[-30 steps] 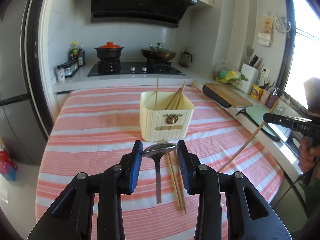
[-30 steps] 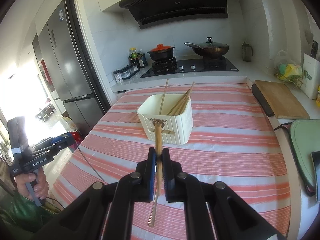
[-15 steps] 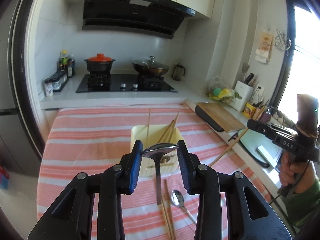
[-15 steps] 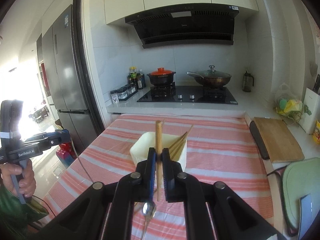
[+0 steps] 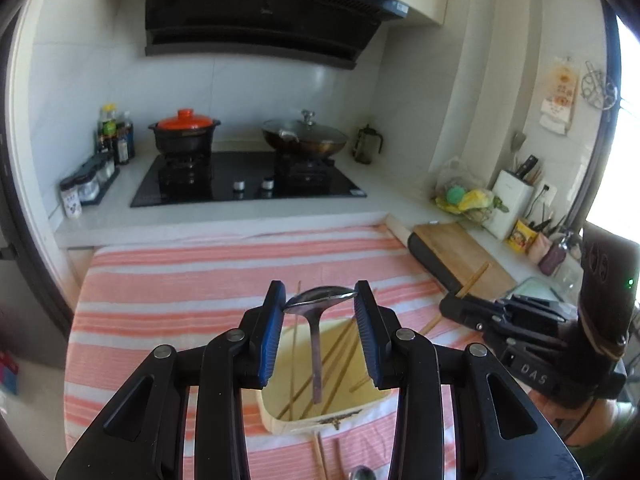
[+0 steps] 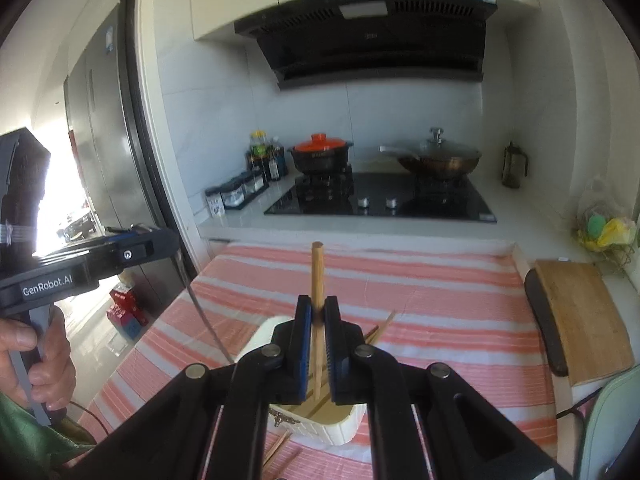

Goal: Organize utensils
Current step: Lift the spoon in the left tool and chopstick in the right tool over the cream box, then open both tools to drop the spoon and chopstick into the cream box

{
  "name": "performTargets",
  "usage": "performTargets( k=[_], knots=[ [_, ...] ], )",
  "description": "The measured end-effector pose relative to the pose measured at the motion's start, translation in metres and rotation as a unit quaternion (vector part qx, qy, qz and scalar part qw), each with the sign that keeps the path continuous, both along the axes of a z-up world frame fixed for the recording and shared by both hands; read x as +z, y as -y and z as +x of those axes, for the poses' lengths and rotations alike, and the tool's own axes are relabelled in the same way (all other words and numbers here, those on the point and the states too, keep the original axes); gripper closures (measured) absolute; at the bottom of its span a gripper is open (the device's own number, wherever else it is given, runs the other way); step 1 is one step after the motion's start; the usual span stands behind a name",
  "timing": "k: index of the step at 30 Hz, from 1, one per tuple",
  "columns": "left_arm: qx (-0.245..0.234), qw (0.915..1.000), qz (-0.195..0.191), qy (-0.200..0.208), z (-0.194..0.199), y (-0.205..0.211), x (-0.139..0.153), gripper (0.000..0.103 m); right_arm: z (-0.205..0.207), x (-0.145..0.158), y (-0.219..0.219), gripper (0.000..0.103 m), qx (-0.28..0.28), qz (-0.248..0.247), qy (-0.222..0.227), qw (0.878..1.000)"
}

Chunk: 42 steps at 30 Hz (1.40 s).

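The metal spoon (image 5: 318, 312), stiff, light and likely slippery, hangs handle-down over the cream holder (image 5: 328, 420), pinched across its bowl by the part-closed left gripper (image 5: 320, 320). The right gripper (image 6: 318, 344), nearly shut, clamps a thin rigid chopstick (image 6: 317, 276) mid-shaft above that holder on the striped table (image 5: 180, 280).

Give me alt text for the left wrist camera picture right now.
The left gripper holds a metal spoon by its bowl, handle hanging over a cream utensil box of chopsticks on a striped tablecloth. The right gripper holds a chopstick alongside.
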State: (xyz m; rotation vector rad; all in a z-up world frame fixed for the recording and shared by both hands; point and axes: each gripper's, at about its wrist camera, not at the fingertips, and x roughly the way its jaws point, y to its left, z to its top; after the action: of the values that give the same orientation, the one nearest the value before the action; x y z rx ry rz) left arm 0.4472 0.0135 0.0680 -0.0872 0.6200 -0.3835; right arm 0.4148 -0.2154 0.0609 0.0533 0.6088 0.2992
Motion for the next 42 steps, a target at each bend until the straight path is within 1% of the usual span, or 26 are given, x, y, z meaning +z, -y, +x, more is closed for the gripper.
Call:
performTargets(
  k=[2,5,7,8,9,10,11,12,14,16,18,19,20,23,25,26,28,30,32,37,39,40,42],
  knots=[
    [0.003,0.9994,0.011,-0.033,0.020,0.006,-0.025,0.068,0.022,-0.027,-0.003,0.096,0.001,-0.005,-0.045,0.999],
    [0.005,0.9968,0.017,-0.078,0.047,0.014,-0.058,0.067,0.050,-0.063,-0.007,0.096,0.011,0.004,-0.106,0.994],
    [0.010,0.9942,0.020,-0.105,0.060,0.019,-0.075,0.066,0.064,-0.080,-0.008,0.094,0.004,0.003,-0.130,0.991],
    [0.018,0.9931,0.020,-0.114,0.063,0.020,-0.081,0.064,0.068,-0.085,-0.008,0.091,-0.003,-0.001,-0.133,0.991],
    [0.023,0.9923,0.019,-0.120,0.064,0.020,-0.083,0.056,0.070,-0.086,-0.007,0.087,-0.010,-0.002,-0.132,0.991],
    [0.026,0.9922,0.014,-0.121,0.061,0.018,-0.084,0.048,0.069,-0.085,-0.005,0.075,-0.018,0.004,-0.128,0.992],
    [0.027,0.9927,0.009,-0.117,0.055,0.015,-0.083,0.045,0.065,-0.082,-0.001,0.065,-0.023,0.016,-0.122,0.992],
    [0.026,0.9934,0.008,-0.112,0.048,0.011,-0.080,0.040,0.059,-0.078,0.003,0.062,-0.026,0.027,-0.114,0.993],
    [0.021,0.9947,0.017,-0.099,0.028,0.004,-0.073,0.035,0.043,-0.071,0.008,0.062,-0.021,0.028,-0.105,0.994],
    [0.014,0.9950,0.034,-0.093,0.004,-0.005,-0.070,0.028,0.019,-0.068,0.011,0.062,-0.015,0.011,-0.098,0.995],
    [0.005,0.9944,0.056,-0.090,-0.029,-0.016,-0.071,0.022,-0.009,-0.073,0.016,0.058,-0.009,-0.007,-0.100,0.995],
    [0.001,0.9937,0.068,-0.089,-0.048,-0.022,-0.074,0.019,-0.024,-0.078,0.018,0.055,-0.005,-0.016,-0.103,0.995],
    [-0.003,0.9926,0.083,-0.089,-0.068,-0.028,-0.078,0.019,-0.041,-0.084,0.021,0.054,-0.002,-0.025,-0.106,0.994],
    [-0.002,0.9882,0.118,-0.098,-0.120,-0.044,-0.093,0.017,-0.095,-0.111,0.025,0.054,0.001,-0.071,-0.109,0.991],
    [-0.002,0.9864,0.127,-0.104,-0.152,-0.053,-0.104,0.017,-0.129,-0.133,0.030,0.054,-0.010,-0.092,-0.115,0.989],
    [0.001,0.9861,0.129,-0.105,-0.167,-0.057,-0.109,0.016,-0.144,-0.144,0.032,0.054,-0.017,-0.091,-0.119,0.988],
    [0.014,0.9861,0.124,-0.110,-0.192,-0.063,-0.121,0.013,-0.174,-0.166,0.037,0.054,-0.032,-0.084,-0.127,0.988],
    [0.032,0.9864,0.110,-0.118,-0.209,-0.067,-0.133,0.012,-0.199,-0.187,0.038,0.054,-0.050,-0.084,-0.125,0.987],
    [0.043,0.9872,0.090,-0.124,-0.223,-0.067,-0.146,0.012,-0.215,-0.202,0.041,0.054,-0.075,-0.088,-0.119,0.986],
    [0.063,0.9864,0.037,-0.147,-0.238,-0.057,-0.179,0.012,-0.228,-0.228,0.057,0.054,-0.115,-0.068,-0.131,0.982],
    [0.064,0.9858,0.017,-0.154,-0.240,-0.055,-0.186,0.012,-0.229,-0.232,0.057,0.054,-0.117,-0.079,-0.131,0.981],
    [0.063,0.9856,0.011,-0.156,-0.241,-0.054,-0.187,0.012,-0.231,-0.235,0.056,0.054,-0.117,-0.085,-0.130,0.981],
    [0.064,0.9858,0.014,-0.155,-0.243,-0.052,-0.188,0.012,-0.232,-0.238,0.057,0.054,-0.115,-0.084,-0.130,0.981]
  ],
)
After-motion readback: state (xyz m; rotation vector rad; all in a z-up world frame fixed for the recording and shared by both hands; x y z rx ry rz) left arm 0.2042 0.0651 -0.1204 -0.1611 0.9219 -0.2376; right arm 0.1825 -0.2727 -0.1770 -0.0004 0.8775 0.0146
